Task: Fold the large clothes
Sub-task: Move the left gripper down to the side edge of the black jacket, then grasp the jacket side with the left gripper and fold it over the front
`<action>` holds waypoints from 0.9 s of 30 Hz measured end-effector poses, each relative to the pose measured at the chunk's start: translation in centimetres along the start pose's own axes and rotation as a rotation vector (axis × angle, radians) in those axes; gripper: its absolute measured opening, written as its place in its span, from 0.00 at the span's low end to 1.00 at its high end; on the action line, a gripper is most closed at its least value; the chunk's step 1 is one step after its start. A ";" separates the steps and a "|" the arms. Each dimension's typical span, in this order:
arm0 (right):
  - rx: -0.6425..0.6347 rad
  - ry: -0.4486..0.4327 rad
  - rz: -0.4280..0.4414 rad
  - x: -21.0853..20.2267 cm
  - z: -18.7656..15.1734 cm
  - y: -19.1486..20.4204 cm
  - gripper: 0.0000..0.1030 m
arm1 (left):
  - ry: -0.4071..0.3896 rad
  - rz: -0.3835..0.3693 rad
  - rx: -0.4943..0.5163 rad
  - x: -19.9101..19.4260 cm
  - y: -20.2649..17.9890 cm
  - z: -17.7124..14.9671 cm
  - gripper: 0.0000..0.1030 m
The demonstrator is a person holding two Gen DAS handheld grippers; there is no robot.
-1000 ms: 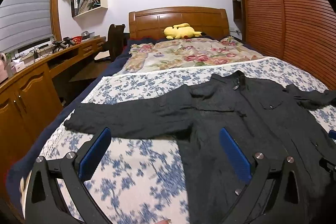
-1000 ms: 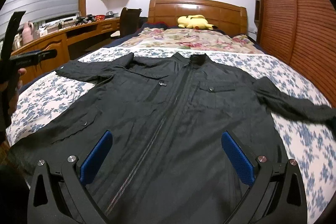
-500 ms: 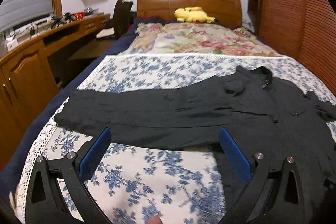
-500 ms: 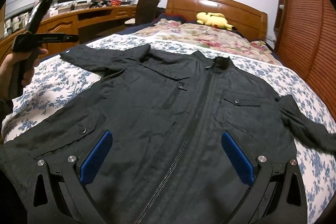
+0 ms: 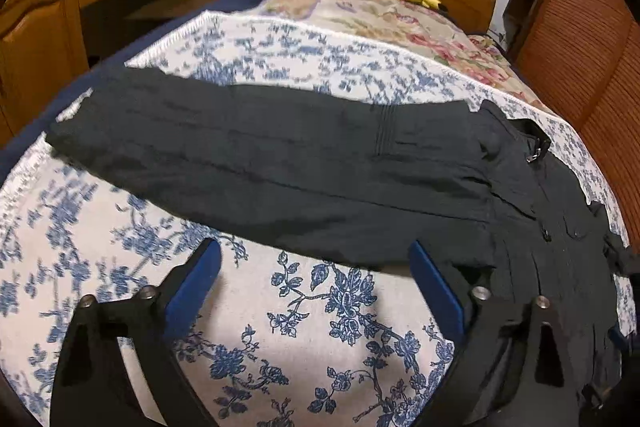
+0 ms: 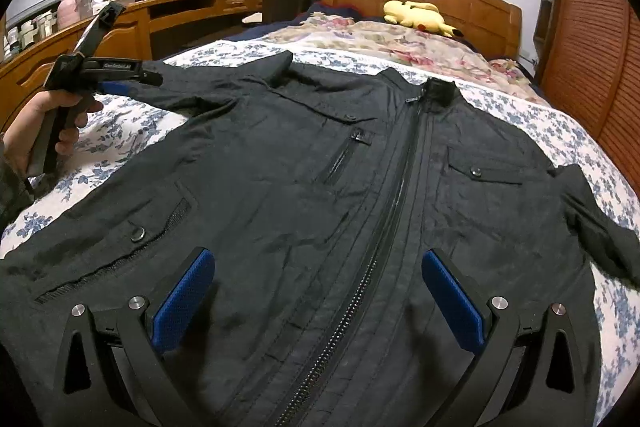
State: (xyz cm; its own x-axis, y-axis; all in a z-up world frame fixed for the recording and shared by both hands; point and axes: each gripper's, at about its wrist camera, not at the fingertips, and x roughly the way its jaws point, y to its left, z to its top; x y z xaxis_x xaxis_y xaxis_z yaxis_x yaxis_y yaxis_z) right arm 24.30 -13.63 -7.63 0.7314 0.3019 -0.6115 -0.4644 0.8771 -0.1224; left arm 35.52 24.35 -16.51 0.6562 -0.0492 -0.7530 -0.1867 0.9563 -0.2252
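Black, slightly crinkled fabric covers most of the near end of the bed (image 6: 552,123): the jacket (image 6: 320,195) lies face up and zipped on the blue-flowered bedspread (image 5: 304,311), collar toward the wooden headboard, both sleeves thrown out sideways. The folding has not really begun; this looks like the approach to the first fold, bringing a sleeve in over the body. The left hand-held gripper (image 5: 316,279) points down at the left sleeve (image 5: 256,163), which stretches across its view; its blue pads (image 5: 192,287) stand apart with only bedspread between them, just short of the sleeve's near edge, and its jaws have just been closing a little though nothing is gripped. From the right wrist view the same tool (image 6: 120,83) shows in the person's hand (image 6: 48,127), near the cuff end of that sleeve. The right hand-held gripper (image 6: 320,303) hovers over the lower front by the zipper (image 6: 372,259), jaws wide and empty. Next, I judge, the left one must reach forward until the sleeve's edge sits between the pads, then pinch and lift it toward the chest; thin cloth may slip or bunch if caught too shallowly.
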 end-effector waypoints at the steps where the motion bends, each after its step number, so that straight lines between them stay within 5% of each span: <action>1: -0.002 0.001 0.001 0.1 0.0 0.0 1.00 | 0.016 0.002 -0.007 0.3 0.1 -0.1 0.83; 5: -0.028 0.011 -0.012 0.6 0.1 0.9 1.00 | 0.074 0.021 -0.017 1.7 0.5 -0.2 0.71; 16: -0.049 -0.021 -0.035 -0.2 -0.8 1.8 1.00 | 0.120 0.053 -0.072 3.8 1.7 2.1 0.56; 18: -0.039 -0.023 -0.032 -0.3 -0.8 1.8 1.00 | 0.122 0.062 -0.079 4.0 1.7 2.2 0.48; 23: -0.033 -0.036 -0.036 -0.4 -0.7 1.7 1.00 | 0.117 0.073 -0.065 4.3 1.4 2.3 0.10; 27: -0.038 -0.043 -0.039 -0.5 -0.8 1.9 1.00 | 0.061 0.119 0.000 3.7 0.0 2.4 0.03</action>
State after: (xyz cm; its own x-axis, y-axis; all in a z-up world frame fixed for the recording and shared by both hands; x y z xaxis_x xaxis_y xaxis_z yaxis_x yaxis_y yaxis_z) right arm 22.63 -12.44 -8.18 0.7697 0.2846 -0.5715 -0.4533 0.8739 -0.1753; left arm 39.71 24.82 -17.81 0.5835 0.0474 -0.8107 -0.2609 0.9563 -0.1319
